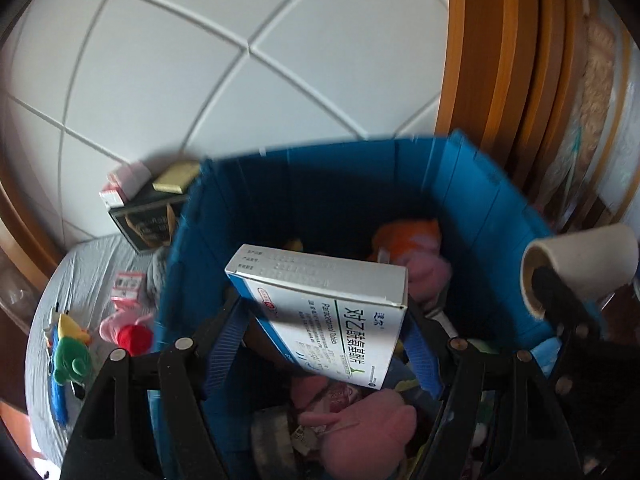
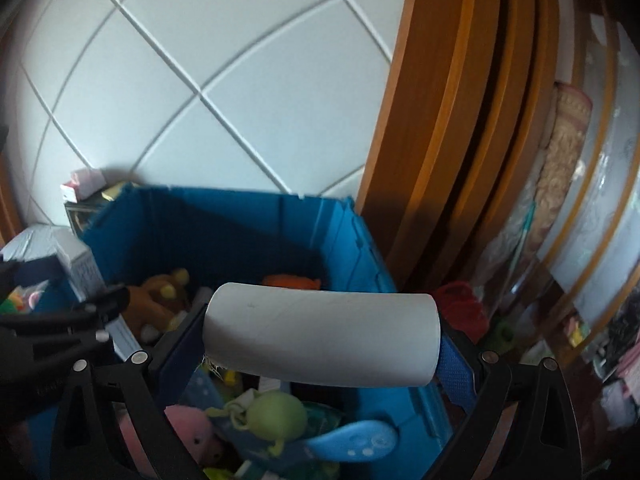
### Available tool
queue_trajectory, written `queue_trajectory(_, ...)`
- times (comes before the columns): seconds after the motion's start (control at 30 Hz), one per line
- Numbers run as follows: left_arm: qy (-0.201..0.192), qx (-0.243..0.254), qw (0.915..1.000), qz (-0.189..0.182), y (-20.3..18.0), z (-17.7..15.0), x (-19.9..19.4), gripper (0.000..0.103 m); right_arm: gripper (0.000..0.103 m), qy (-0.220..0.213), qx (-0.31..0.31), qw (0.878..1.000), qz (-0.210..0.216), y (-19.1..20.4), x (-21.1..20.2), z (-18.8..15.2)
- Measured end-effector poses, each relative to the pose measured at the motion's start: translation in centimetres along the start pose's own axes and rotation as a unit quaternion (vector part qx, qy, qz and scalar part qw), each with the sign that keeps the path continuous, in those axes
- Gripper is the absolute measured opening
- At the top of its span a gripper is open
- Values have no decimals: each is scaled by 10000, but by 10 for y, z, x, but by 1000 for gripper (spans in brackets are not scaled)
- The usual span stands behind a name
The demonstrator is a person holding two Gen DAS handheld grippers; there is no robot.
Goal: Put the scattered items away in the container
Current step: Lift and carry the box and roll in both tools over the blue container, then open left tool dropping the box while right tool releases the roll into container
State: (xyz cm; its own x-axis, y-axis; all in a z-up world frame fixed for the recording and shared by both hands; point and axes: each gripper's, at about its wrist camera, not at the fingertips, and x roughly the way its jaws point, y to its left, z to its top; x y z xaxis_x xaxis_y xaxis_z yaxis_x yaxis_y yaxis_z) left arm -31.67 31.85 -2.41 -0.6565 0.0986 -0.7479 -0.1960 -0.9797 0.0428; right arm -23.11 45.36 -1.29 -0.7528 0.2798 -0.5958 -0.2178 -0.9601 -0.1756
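A blue plastic crate stands against the tiled wall and holds several soft toys. My left gripper is shut on a white and blue medicine box, held tilted over the crate's opening. My right gripper is shut on a white cardboard tube, held crosswise above the crate. The tube also shows at the right edge of the left wrist view. The left gripper's black frame shows at the left of the right wrist view.
Left of the crate, on a grey cloth, lie a green and yellow toy, a red and pink toy and a small pink packet. A dark box with pink cartons leans on the wall. Wooden panels stand at the right.
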Motion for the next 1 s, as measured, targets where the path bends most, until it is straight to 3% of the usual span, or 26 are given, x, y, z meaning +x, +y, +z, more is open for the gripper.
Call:
queue_trajectory(0.17,720,452,9959,323,-10,-26,54,73,100,759,-42,9971,47,-4,66,-17)
queue_trajectory(0.3,1223,-23,9925,-23,4,-29,71,73,100,1089,-69,9938,228,-1,82,-30)
queue_trajectory(0.47,1253,74,9921,61,3,-30,77,75,100,1192,-244,9925,141,6,95,-41)
queue_trajectory(0.57,1394,210,9900,82,-1,-32,84,86,100,1238,-145,9921,125,3,98,-42)
queue_trajectory(1.0,1805,659,9810,285,-16,-44,101,87,103,1299,5,9914,188,0,103,-38)
